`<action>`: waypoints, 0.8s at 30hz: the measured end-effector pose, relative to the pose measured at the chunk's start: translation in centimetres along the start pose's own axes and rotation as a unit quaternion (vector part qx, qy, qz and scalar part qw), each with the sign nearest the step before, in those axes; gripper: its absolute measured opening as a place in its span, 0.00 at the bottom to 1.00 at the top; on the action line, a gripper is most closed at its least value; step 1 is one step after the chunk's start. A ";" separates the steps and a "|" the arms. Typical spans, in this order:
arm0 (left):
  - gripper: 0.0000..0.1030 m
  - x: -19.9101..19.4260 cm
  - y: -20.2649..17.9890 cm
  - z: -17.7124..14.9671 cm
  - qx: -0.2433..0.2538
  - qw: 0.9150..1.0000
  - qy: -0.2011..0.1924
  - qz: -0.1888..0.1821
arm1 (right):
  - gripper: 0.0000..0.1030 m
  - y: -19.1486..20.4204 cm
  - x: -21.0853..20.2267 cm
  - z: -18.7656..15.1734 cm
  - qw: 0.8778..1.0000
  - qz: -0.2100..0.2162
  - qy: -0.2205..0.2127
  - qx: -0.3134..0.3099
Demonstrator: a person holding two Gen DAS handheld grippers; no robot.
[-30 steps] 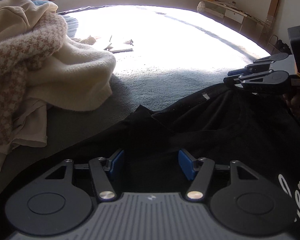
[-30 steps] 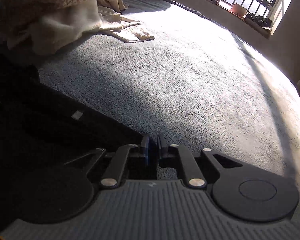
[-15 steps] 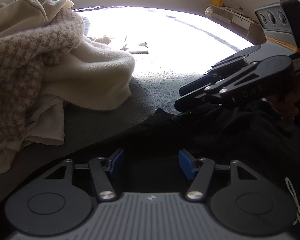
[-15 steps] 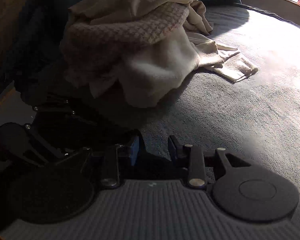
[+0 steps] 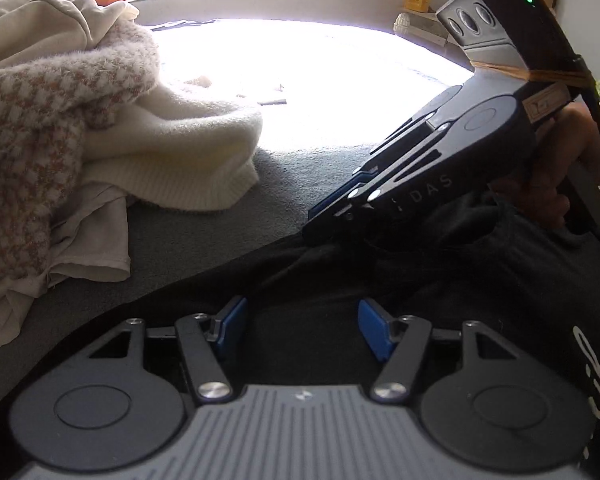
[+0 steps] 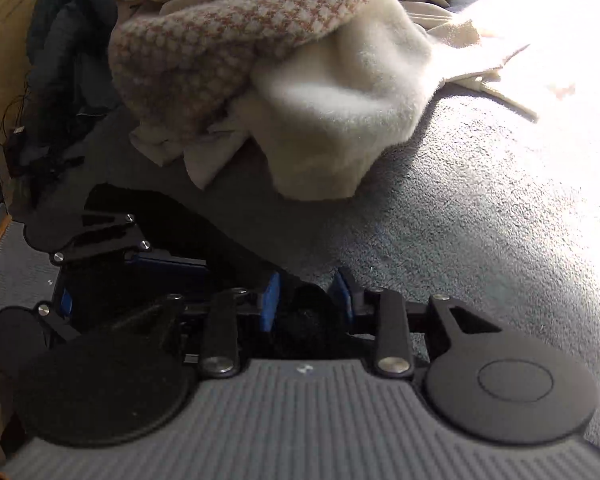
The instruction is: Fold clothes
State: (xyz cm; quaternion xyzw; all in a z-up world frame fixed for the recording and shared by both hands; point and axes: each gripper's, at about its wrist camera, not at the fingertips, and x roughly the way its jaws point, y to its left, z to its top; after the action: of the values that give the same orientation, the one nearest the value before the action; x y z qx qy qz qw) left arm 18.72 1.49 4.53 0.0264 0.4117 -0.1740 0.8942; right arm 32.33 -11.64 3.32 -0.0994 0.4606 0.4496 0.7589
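Left gripper (image 5: 300,328) spread wide over the black shirt (image 5: 440,280), right gripper (image 6: 306,300) closing on a bunch of it, cream sweater pile (image 6: 300,80) at twelve o'clock on the grey carpet (image 6: 460,208).

Two grippers are counted: the left gripper (image 5: 300,330) and the right gripper (image 6: 306,300), each with two blue pads. One black garment (image 5: 440,280) with white lettering is counted on the grey carpet (image 5: 220,232). Beside the black garment, one pile of light clothes (image 5: 80,140) is recorded, in which three pieces can be told apart: one houndstooth knit (image 6: 228,40), one cream fleece (image 6: 340,120), one beige garment (image 5: 32,28). Further pieces in the pile cannot be counted.
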 end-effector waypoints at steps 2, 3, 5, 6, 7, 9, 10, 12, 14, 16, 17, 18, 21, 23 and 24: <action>0.61 -0.2 0.0 -0.1 0.007 1.000 -0.002 0.007 | 0.00 1.7 -0.3 -0.1 0.998 -0.033 -0.010 -0.052; 0.61 -0.2 0.0 -0.2 0.010 1.000 -0.002 0.012 | 0.00 2.4 -0.6 -0.1 0.995 -0.056 -0.029 -0.076; 0.62 -0.2 0.0 -0.3 0.014 1.000 -0.003 0.016 | 0.00 3.8 -0.9 -0.3 0.985 -0.100 -0.065 -0.124; 0.62 -0.1 0.0 -0.4 0.014 1.000 -0.004 0.017 | 0.00 4.3 -0.5 -0.5 0.980 -0.115 -0.075 -0.146; 0.62 -0.1 0.0 -0.4 0.014 1.000 -0.004 0.018 | 0.00 4.7 0.2 -0.9 0.974 -0.127 -0.075 -0.171; 0.63 0.0 -0.1 -0.4 0.014 1.000 -0.005 0.022 | 0.00 5.0 1.6 -1.8 0.964 -0.152 -0.085 -0.202; 0.63 0.0 -0.2 -0.4 0.015 1.000 -0.005 0.024 | 0.01 5.0 2.2 -2.3 0.959 -0.165 -0.093 -0.213; 0.64 0.1 -0.4 -0.4 0.017 0.999 -0.005 0.029 | 0.01 4.2 2.4 -2.3 0.960 -0.185 -0.114 -0.178; 0.65 0.0 -0.6 -0.3 0.017 0.999 -0.004 0.034 | 0.04 1.1 0.6 -1.2 0.971 -0.178 -0.147 -0.056; 0.65 -0.1 -0.8 -0.1 0.013 0.999 -0.001 0.040 | 0.04 -2.2 -2.5 -1.6 0.966 -0.157 -0.196 0.065; 0.65 -0.2 -0.9 0.0 0.011 0.999 0.000 0.044 | 0.05 -3.7 -4.2 -2.0 0.957 -0.150 -0.218 0.117; 0.65 -0.3 -1.0 0.2 0.007 0.999 0.000 0.048 | 0.06 -4.7 -6.0 -2.7 0.949 -0.148 -0.234 0.150; 0.65 -1.0 -1.9 0.9 0.004 0.998 -0.005 0.057 | 0.07 -6.0 -12.1 -5.9 0.931 -0.160 -0.260 0.201; 0.65 -1.4 -2.8 1.5 0.006 0.998 -0.009 0.062 | 0.07 -6.0 -16.1 -8.6 0.923 -0.182 -0.262 0.216; 0.65 -1.6 -3.4 1.8 0.007 0.998 -0.010 0.063 | 0.07 -6.1 -18.0 -10.0 0.918 -0.196 -0.261 0.224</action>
State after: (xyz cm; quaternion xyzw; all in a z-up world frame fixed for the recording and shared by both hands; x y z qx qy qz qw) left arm 17.94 -1.56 7.25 0.0570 0.3988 -0.1207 0.9073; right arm 27.84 -31.46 10.31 0.1056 0.3065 0.1866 0.9274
